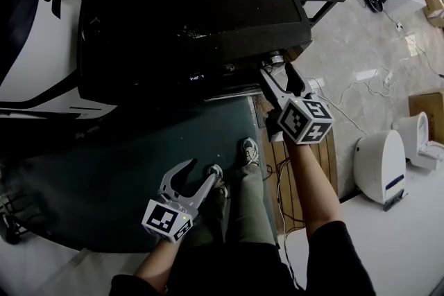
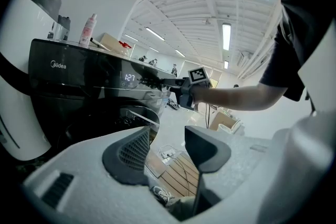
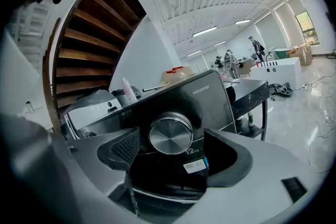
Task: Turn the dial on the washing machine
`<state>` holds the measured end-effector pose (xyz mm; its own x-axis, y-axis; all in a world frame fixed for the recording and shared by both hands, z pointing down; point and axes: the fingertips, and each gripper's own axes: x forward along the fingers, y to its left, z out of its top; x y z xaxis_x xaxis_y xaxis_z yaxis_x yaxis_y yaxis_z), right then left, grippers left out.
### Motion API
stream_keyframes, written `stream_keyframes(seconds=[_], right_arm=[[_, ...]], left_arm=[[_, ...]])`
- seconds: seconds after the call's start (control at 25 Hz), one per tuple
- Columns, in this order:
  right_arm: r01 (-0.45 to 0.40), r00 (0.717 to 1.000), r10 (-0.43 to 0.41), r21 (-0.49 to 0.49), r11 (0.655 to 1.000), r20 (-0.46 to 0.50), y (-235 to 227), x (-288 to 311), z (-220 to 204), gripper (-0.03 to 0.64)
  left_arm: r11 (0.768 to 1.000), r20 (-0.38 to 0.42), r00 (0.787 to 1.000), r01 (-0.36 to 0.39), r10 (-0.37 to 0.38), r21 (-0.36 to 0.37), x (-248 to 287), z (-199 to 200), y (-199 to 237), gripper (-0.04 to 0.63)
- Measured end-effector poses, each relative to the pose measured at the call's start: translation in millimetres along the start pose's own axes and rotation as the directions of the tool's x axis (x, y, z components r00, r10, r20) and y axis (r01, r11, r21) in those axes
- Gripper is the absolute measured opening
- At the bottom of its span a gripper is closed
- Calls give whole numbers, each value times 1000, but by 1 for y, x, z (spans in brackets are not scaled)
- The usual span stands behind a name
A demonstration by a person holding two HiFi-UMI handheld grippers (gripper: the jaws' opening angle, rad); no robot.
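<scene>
Round shiny silver dial (image 3: pixel 170 134) on the front panel of the big black washing machine (image 3: pixel 212 97), near its end. Sits between the wide-open jaws of the right gripper (image 3: pixel 176 150), not touching either pad. Left gripper (image 2: pixel 168 147) low and well apart from the machine, jaws wide, holding nothing.

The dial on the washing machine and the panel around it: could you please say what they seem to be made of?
The dial looks like brushed metal, or metal-look plastic: silver face with a fine sheen. The panel looks like glossy black plastic: smooth, with white print.
</scene>
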<state>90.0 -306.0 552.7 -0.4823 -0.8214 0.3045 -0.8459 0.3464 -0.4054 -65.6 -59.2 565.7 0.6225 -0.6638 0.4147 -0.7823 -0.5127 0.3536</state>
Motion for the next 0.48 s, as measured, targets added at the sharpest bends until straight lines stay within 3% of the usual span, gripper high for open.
stream_keyframes(seconds=[0.2, 0.48], right_arm=[[1, 1000, 0, -17, 1000, 18, 11, -23, 7, 355], [-17, 996, 20, -31, 999, 86, 52, -73, 25, 265]], left_arm=[[1000, 28, 1000, -1, 1, 19, -5, 12, 0, 207], [997, 99, 995, 6, -13, 71, -19, 43, -3, 207]])
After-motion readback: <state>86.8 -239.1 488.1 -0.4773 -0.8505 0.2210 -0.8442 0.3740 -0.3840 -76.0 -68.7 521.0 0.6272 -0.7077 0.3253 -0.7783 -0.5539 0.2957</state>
